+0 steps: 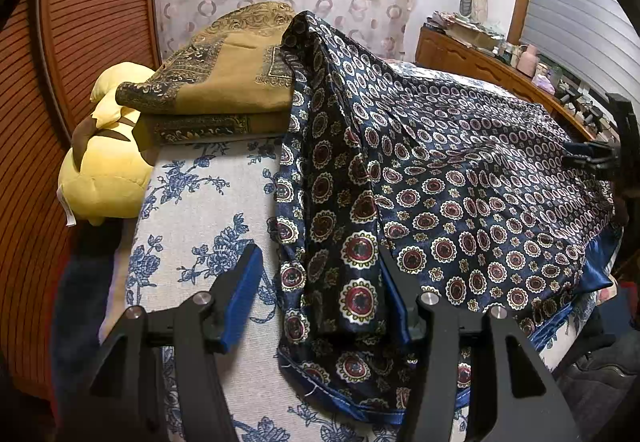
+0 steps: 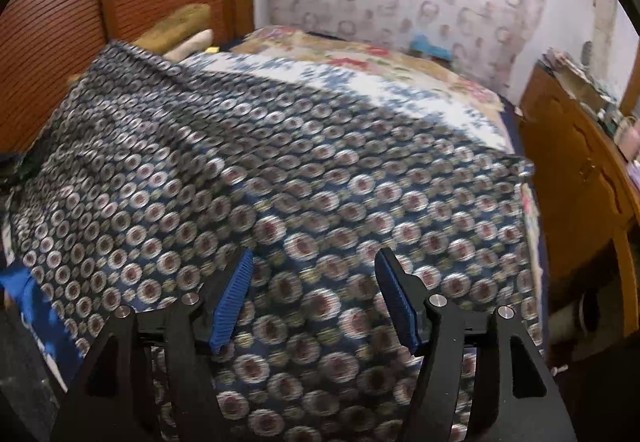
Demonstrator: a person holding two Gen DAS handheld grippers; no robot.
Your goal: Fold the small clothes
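the dark blue cloth with round flower rings (image 1: 460,202) lies spread over the bed (image 1: 200,202), which has a white sheet with blue flowers. one side of the cloth is bunched up in a tall fold, and that fold leans on a stack of folded tan cloths (image 1: 224,90) at the back. a yellow soft toy (image 1: 104,170) sits beside the stack, at the edge of the bed.

the left claw (image 1: 320,278) stands about half way wide. the near corner of the blue cloth hangs between its two blue pads, but the pads do not seem to press on it, so i think it holds nothing. it may wait there to pick that corner up for a fold.

the right claw (image 2: 314,294) is wide too, with only cloth under it and nothing pinched. its picture is blurry. it hangs over the flat part of the cloth, maybe to find a new edge to grab.

the cloth's long way runs from the left claw's side across the bed to the right, and its shiny blue hem (image 1: 592,274) runs along the near edge. the folding looks only just begun
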